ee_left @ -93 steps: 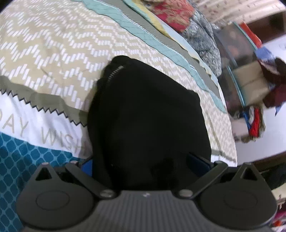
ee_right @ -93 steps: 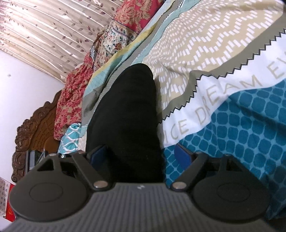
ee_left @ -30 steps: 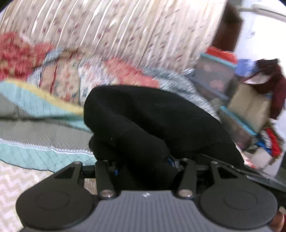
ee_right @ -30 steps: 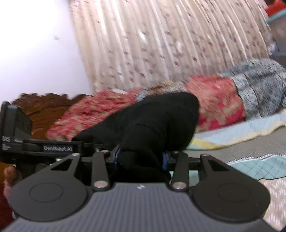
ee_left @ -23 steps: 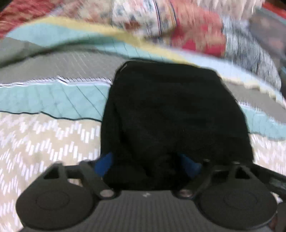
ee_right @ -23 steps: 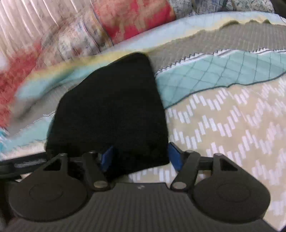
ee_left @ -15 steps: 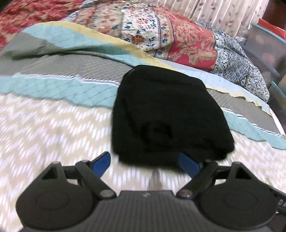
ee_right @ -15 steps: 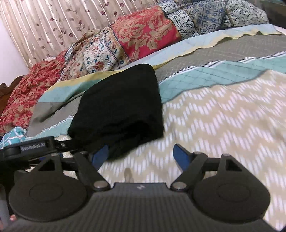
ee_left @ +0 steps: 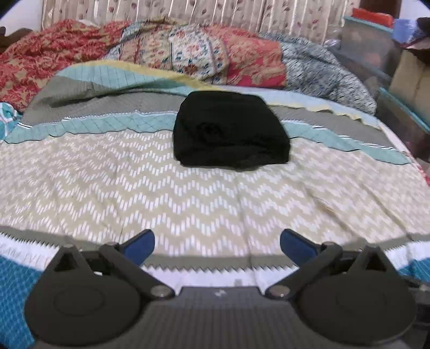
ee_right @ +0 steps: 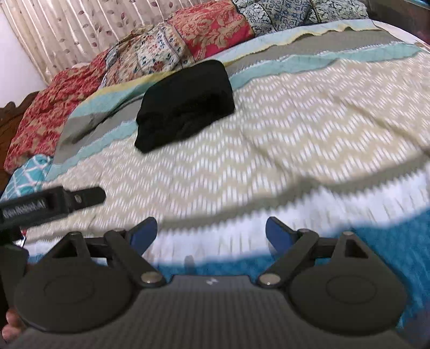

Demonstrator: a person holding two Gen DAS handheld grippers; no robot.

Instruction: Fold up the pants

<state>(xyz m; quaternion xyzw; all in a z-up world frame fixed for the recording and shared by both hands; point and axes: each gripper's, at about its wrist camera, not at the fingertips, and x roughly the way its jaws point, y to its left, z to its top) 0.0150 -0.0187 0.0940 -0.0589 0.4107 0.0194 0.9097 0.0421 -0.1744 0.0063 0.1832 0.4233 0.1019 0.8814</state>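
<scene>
The black pants (ee_left: 231,131) lie folded into a compact bundle on the patterned bedspread (ee_left: 188,204), near its teal and grey stripes. In the right wrist view the same bundle (ee_right: 185,104) sits far ahead and to the left. My left gripper (ee_left: 217,245) hovers well back from the pants over the zigzag pattern, its jaws still opening and nothing between the blue pads. My right gripper (ee_right: 211,233) is also far from the bundle, jaws still opening and empty. Part of the left gripper's body (ee_right: 51,202) shows at the left of the right wrist view.
Floral quilts and pillows (ee_left: 188,53) are heaped along the far side of the bed in front of a curtain (ee_left: 268,13). Storage boxes and a cardboard box (ee_left: 403,75) stand to the right of the bed. A dark carved headboard (ee_right: 10,112) is at the left.
Both grippers carried the pants to the far part of the bed, opened and let go of them. Both then drew back toward the near edge, leaving the bundle lying there.
</scene>
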